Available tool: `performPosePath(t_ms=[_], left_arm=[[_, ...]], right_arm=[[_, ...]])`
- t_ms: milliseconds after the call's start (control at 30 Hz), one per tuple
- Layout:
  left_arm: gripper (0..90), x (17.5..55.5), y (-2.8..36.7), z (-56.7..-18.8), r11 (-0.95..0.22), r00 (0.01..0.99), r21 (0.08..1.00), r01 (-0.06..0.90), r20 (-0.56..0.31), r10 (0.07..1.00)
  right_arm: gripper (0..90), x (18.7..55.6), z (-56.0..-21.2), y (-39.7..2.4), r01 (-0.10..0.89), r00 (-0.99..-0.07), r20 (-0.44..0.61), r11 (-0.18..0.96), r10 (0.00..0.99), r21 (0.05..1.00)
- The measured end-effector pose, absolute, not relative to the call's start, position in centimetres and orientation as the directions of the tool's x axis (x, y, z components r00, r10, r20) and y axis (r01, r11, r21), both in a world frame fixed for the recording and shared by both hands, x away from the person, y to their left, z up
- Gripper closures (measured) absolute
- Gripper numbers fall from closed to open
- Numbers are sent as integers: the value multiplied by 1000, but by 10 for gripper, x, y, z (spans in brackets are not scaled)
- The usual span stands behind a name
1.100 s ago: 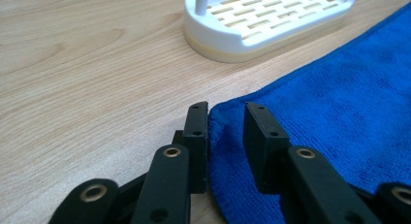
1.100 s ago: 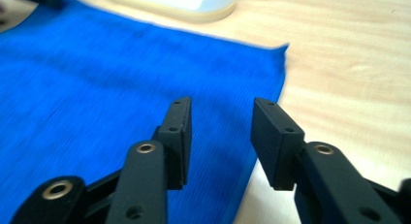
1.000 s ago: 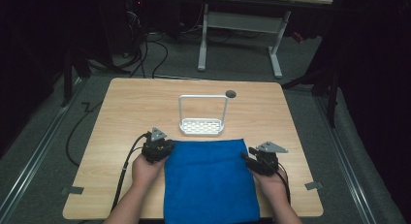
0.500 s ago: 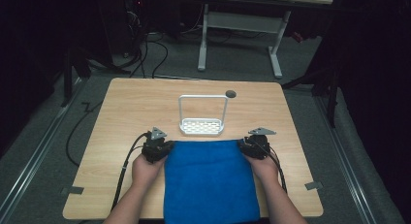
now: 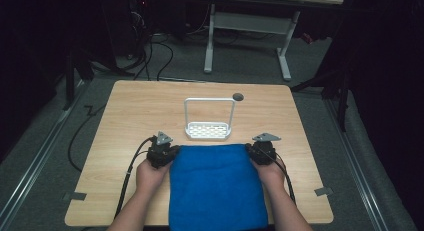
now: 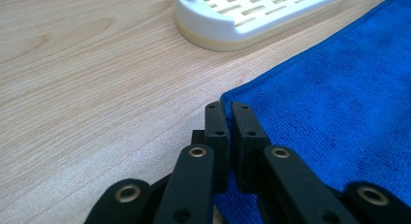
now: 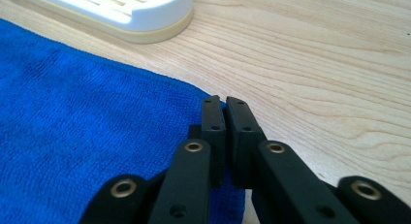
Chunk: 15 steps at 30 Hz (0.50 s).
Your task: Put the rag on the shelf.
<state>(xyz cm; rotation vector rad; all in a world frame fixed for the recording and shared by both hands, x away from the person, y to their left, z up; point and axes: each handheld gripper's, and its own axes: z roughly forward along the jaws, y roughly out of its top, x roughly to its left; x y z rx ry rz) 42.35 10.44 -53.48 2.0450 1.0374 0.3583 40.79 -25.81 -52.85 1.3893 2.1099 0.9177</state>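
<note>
Tools left (image 5: pixel 172 150) and right (image 5: pixel 248 148) clench blue cloth (image 5: pixel 215 186) far corners, just short of white rack (image 5: pixel 209 130).

white rack (image 5: pixel 208 129) on wooden table (image 5: pixel 125 121), desk legs (image 5: pixel 284 56) behind

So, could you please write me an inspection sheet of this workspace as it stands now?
Surface: light wooden table, with a round hole near its far edge.
Job's things: blue cloth lies flat, its near edge hanging off the table's front; white slotted rack with an upright wire frame stands just beyond it.
Clutter: nothing seen.
Grippers: left gripper and right gripper each sit at a far corner of the cloth, jaws closed with cloth pinched between them.
Cables: a black cable trails from the left gripper; another runs back from the right.
Surroundings: dark room, grey floor, white desk legs behind, loose floor cables.
</note>
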Motion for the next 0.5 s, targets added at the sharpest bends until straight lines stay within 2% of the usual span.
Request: performPosePath(t_ms=[167, 500], left_arm=[[875, 418, 103, -533, -368, 638, 780, 505, -50, 768], [875, 397, 113, -505, -259, 617, 873, 414, -60, 785]], right_arm=[[880, 395, -519, -263, 554, -404, 9, 237, 915, 798], [880, 370, -505, -259, 435, -429, -23, 229, 903, 871]])
